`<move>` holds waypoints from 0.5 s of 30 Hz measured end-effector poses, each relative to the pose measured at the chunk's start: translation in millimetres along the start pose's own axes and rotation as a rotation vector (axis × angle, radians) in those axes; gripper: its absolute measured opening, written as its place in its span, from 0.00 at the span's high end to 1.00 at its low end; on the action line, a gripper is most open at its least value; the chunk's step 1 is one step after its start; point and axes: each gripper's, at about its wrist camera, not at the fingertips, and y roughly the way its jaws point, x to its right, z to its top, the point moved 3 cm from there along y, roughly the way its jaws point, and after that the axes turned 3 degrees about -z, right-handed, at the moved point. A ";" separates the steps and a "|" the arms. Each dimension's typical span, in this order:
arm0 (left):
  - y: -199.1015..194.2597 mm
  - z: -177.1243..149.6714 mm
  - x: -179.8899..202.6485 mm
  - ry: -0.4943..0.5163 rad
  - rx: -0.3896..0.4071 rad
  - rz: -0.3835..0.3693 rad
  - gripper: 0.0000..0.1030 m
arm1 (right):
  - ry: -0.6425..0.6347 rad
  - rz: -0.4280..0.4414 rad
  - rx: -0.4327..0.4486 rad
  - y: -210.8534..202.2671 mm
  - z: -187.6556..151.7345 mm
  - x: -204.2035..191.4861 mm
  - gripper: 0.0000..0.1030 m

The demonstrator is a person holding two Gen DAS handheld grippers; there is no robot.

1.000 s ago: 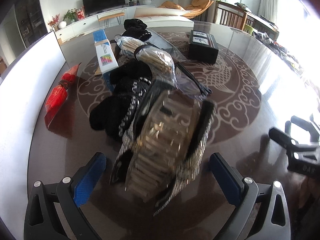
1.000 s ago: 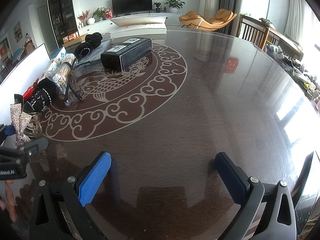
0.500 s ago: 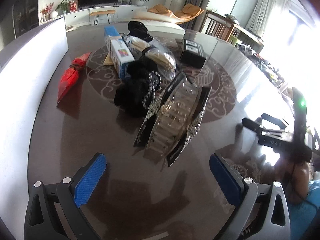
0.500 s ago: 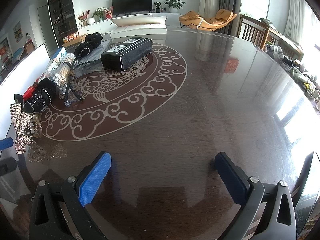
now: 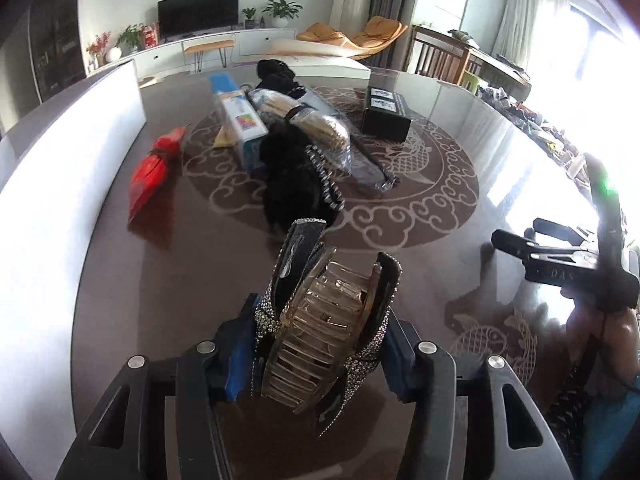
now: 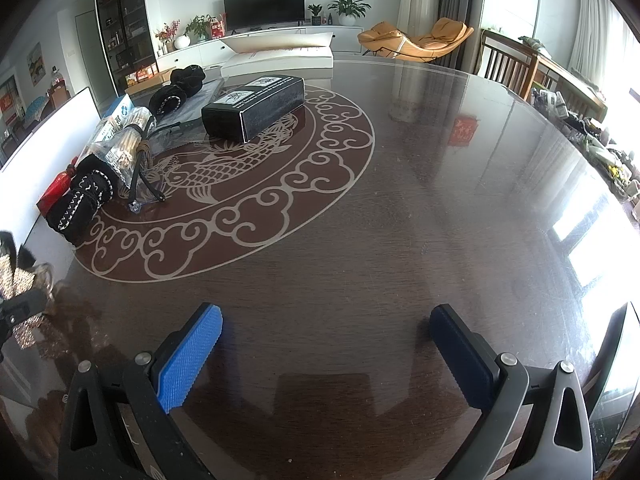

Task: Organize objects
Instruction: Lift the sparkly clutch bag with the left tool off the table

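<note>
- Since the earlier frames: left gripper (image 5: 316,354) has been closing its jaws from wide apart onto the hair claw clip (image 5: 326,330); the clip, formerly lying free on the counter (image 6: 400,220) ahead of the jaws, now sits between the pads.
- Left gripper: narrowed, blue pads pressing both flanks of the clip; tilted downward toward the counter.
- Hair claw clip: translucent amber comb teeth, curved; black wings edged in rhinestone trim; seated upright between the jaws, nearest the camera.
- Right gripper (image 6: 326,354): jaws wide apart, nothing between them; blue ribbed pad on one finger, dark pad on the other; angled down over bare counter.
- Counter: dark glossy wood, round, pale cloud-and-fish inlay.
- Black knitted item (image 5: 294,178): soft, fuzzy, white stitched edging; on the inlay beyond the clip.
- Clear plastic packet (image 5: 320,136): crinkled film over pale sticks.
- Black box (image 6: 254,110): rectangular, white label panels.
- Red packet (image 5: 154,166): glossy, near the white panel.
</note>
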 end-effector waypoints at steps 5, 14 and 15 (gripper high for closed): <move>-1.4 -8.3 -25.6 -0.073 -0.017 0.038 0.15 | 0.000 0.001 0.000 0.2 0.0 -0.2 0.00; 22.3 5.5 -31.3 -0.043 -0.038 0.109 0.06 | -0.001 0.001 0.000 0.2 0.1 -0.1 0.00; 23.9 4.7 -31.1 -0.037 -0.037 0.121 0.02 | -0.001 0.001 0.000 0.0 0.0 -0.3 0.00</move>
